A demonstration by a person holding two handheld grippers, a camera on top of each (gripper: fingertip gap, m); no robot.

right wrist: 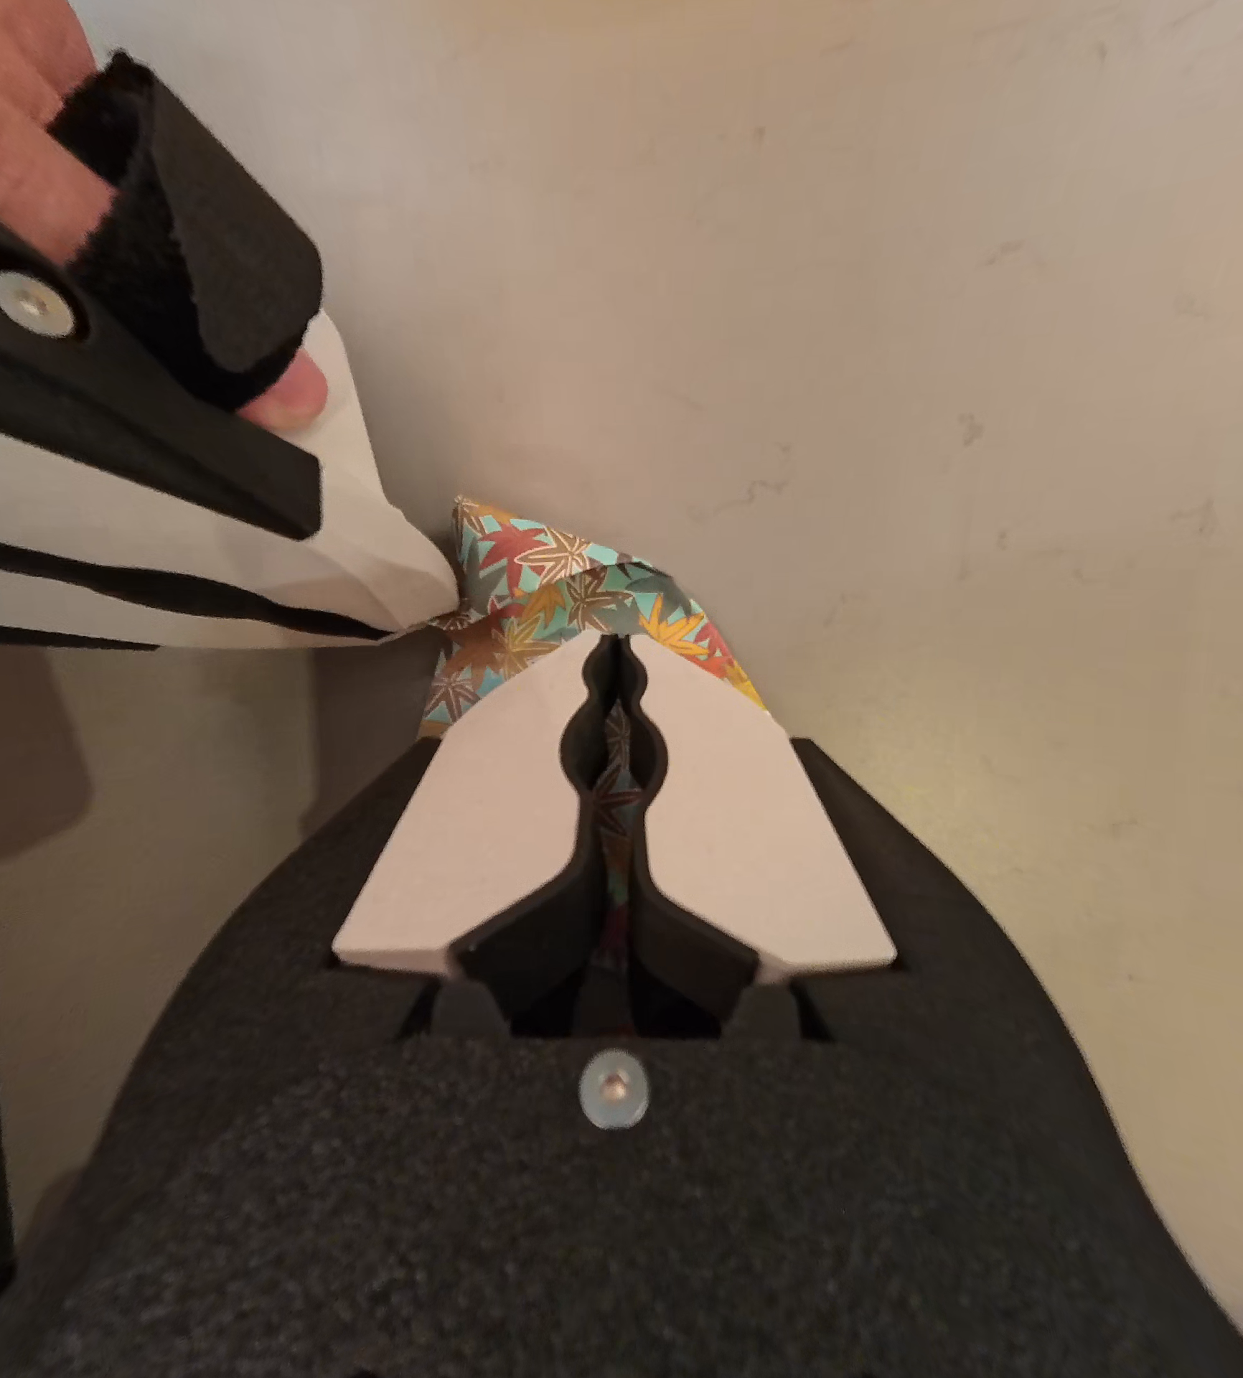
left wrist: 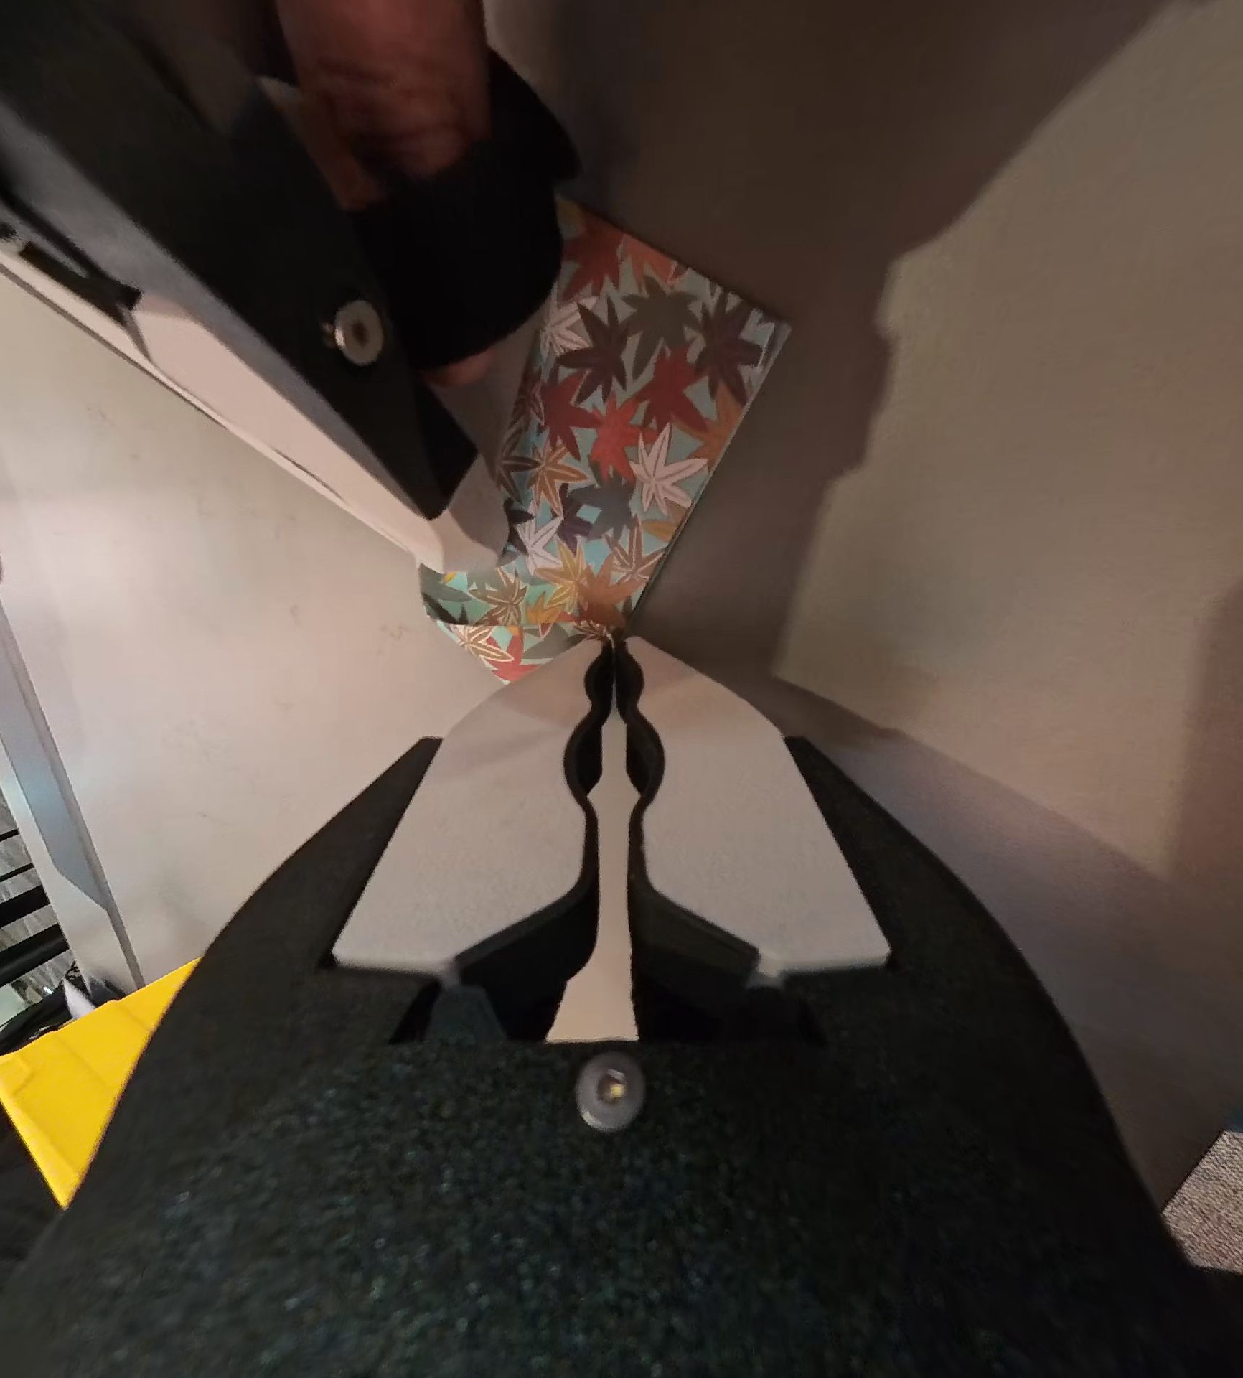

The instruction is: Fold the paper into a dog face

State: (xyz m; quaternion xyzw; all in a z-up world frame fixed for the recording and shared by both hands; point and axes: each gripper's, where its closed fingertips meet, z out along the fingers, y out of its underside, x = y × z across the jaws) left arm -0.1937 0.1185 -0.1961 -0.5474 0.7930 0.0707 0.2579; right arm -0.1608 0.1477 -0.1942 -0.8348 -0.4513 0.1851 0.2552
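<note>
The paper (left wrist: 618,447) is printed with coloured leaves on a pale blue ground and lies partly folded on the white table (left wrist: 193,596). My left gripper (left wrist: 612,650) is shut, and its tips pinch the paper's near corner. My right gripper (left wrist: 466,548) comes in from the upper left and holds the paper's other side. In the right wrist view the right gripper (right wrist: 617,643) is shut on the paper (right wrist: 551,581), a strip of which shows between its fingers. The paper is bunched and lifted there. The left gripper (right wrist: 439,605) pinches its left edge.
A person's fingers (right wrist: 290,388) hold the left gripper's handle under a black strap. A yellow bin (left wrist: 59,1081) stands below the table's left edge. Grey carpet (left wrist: 1237,1208) shows past the table's lower right edge. The white table (right wrist: 902,373) stretches beyond the paper. There is about 5 cm between the tips of the two grippers.
</note>
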